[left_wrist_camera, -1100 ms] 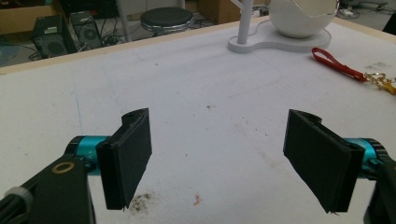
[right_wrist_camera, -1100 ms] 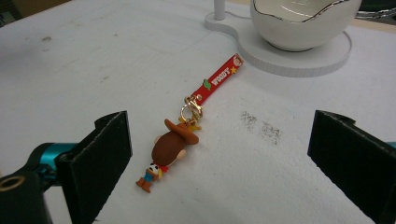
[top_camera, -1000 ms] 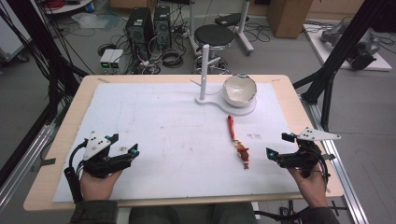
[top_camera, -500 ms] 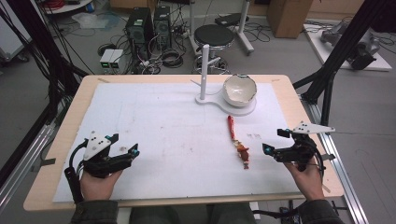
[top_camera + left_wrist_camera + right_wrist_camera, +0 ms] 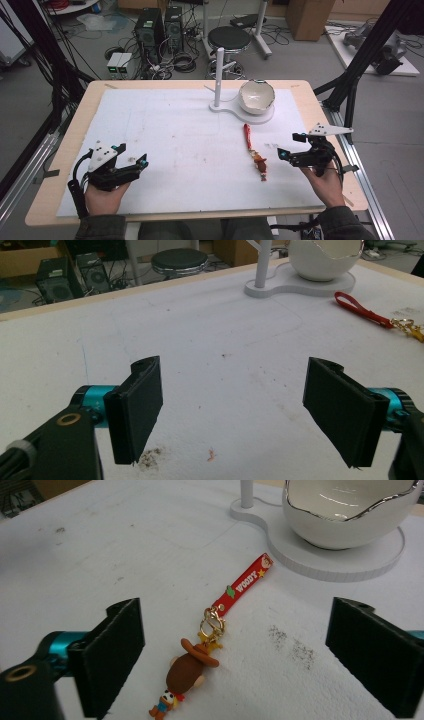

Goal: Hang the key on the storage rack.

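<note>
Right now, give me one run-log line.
right gripper: jaws open, just closing slightly, beside keychain | keychain: flat on table, untouched | left gripper: open, empty

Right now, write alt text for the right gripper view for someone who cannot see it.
A keychain with a small cowboy figure, gold clasp and red strap lies flat on the white table, just ahead of the right gripper, whose two black jaws stand wide open, touching nothing. Behind it, a white bowl sits on a round white stand.

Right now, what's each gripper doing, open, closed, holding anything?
Left gripper: open, holding nothing.
Right gripper: open, jaws just closing slightly, keychain lying untouched between them.
</note>
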`<action>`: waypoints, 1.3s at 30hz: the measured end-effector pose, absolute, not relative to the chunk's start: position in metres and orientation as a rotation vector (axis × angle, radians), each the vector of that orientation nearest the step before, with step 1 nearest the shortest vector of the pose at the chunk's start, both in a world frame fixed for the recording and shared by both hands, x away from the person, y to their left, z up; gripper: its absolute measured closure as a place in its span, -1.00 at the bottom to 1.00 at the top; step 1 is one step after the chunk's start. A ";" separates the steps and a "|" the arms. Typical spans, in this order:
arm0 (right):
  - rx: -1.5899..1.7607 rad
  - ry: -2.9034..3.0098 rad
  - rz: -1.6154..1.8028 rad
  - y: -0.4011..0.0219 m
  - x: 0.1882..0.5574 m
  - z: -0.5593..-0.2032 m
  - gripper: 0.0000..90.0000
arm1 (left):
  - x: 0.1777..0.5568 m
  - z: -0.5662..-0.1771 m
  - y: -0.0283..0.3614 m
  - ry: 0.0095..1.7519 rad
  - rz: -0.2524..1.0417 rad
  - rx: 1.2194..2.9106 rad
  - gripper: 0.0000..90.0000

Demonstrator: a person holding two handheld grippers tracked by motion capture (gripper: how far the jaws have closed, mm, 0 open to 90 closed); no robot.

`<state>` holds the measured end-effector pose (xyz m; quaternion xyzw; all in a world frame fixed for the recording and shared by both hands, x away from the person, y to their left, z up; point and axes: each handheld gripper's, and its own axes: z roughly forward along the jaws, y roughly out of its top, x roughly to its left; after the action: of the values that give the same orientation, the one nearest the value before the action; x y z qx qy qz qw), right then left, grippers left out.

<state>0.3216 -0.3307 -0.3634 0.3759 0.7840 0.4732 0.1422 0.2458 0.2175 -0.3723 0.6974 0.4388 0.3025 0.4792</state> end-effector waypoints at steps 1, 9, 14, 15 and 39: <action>1.084 2.265 1.368 -0.329 0.324 -0.362 -0.70 | 0.246 -0.372 0.217 1.074 0.739 1.694 -0.46; 1.134 2.332 1.340 -0.314 0.353 -0.351 -0.47 | 0.244 -0.372 0.217 1.073 0.747 1.694 -0.46; 1.182 2.365 1.332 -0.307 0.370 -0.347 -0.43 | 0.245 -0.372 0.216 1.070 0.743 1.700 -0.46; 1.184 2.367 1.333 -0.305 0.372 -0.346 -0.42 | 0.245 -0.372 0.215 1.071 0.742 1.699 -0.46; 1.341 2.481 1.215 -0.265 0.435 -0.368 -0.24 | 0.244 -0.370 0.214 1.071 0.749 1.697 -0.45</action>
<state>0.4345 -0.2646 -0.3678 0.4365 0.8074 0.3954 0.0356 0.2440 0.2138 -0.3703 0.6955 0.4388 0.3070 0.4791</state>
